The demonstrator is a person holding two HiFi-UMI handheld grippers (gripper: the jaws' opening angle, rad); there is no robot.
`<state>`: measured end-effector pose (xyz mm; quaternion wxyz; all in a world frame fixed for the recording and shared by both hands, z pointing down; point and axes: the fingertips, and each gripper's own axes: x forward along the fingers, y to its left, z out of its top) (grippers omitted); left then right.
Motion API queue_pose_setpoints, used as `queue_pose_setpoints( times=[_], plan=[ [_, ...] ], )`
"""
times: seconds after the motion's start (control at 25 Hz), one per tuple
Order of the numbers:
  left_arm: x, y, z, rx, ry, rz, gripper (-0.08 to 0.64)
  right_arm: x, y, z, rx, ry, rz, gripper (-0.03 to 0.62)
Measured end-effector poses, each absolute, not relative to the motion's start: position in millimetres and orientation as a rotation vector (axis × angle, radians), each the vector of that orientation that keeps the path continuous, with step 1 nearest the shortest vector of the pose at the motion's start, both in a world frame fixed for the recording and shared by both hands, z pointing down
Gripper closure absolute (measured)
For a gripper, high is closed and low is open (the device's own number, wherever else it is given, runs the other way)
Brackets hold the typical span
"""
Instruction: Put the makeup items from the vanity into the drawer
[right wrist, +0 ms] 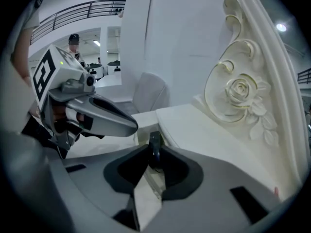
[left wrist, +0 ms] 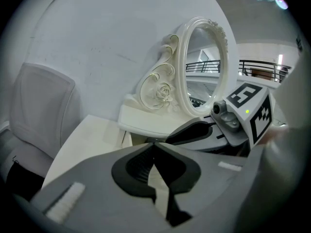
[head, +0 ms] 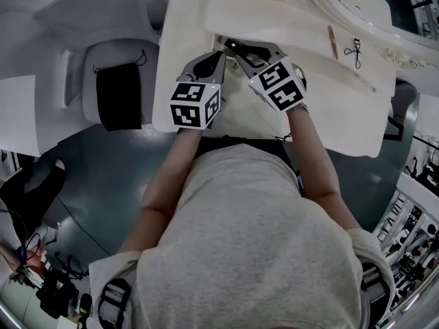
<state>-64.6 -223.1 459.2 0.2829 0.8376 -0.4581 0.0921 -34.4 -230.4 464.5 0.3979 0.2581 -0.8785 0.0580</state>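
Observation:
My right gripper (head: pixel 233 45) is shut on a small, flat black makeup item (right wrist: pixel 154 148), which stands on edge between the pads at the front left corner of the white vanity (head: pixel 343 115). My left gripper (head: pixel 221 55) sits close beside it on the left. Its jaws (left wrist: pixel 154 144) meet at the tips and nothing shows between them. Further right on the vanity top lie a red pencil (head: pixel 332 42) and a black eyelash curler (head: pixel 354 52). I cannot make out the drawer clearly; only a narrow slot (right wrist: pixel 146 181) shows under the right jaws.
An ornate oval mirror (left wrist: pixel 206 67) with a carved rose stands at the back of the vanity. A white chair (head: pixel 82 81) with a black bag (head: pixel 118 96) on its seat is to the left. The person's torso fills the lower head view.

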Motion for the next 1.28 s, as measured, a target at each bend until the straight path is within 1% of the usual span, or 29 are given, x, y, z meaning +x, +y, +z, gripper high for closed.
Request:
queue_pose_setpoints(
  times=[0.2, 0.68, 0.72, 0.76, 0.84, 1.04, 1.28],
  plan=[
    [-65, -221, 458, 2.244, -1.223, 0.241, 0.551, -42, -230, 467, 0.534, -2.206, 0.241, 0.500],
    [-67, -221, 456, 2.245, -1.244, 0.232, 0.551, -54, -228, 463, 0.474, -2.265, 0.317, 0.500],
    [-68, -221, 456, 2.244, -1.245, 0.232, 0.551, -55, -228, 463, 0.470, -2.269, 0.322, 0.511],
    [-68, -221, 456, 2.243, -1.247, 0.232, 0.551, -56, -229, 464, 0.470, -2.268, 0.322, 0.544],
    [-69, -221, 455, 2.242, -1.251, 0.229, 0.551, -56, -230, 466, 0.474, -2.253, 0.312, 0.566],
    [-71, -220, 452, 2.242, -1.254, 0.226, 0.551, -52, -230, 460, 0.533, -2.282, 0.322, 0.568],
    [-70, -220, 452, 2.261, -1.236, 0.253, 0.551, -43, -239, 435, 0.754, -2.426, 0.321, 0.568]
  ],
)
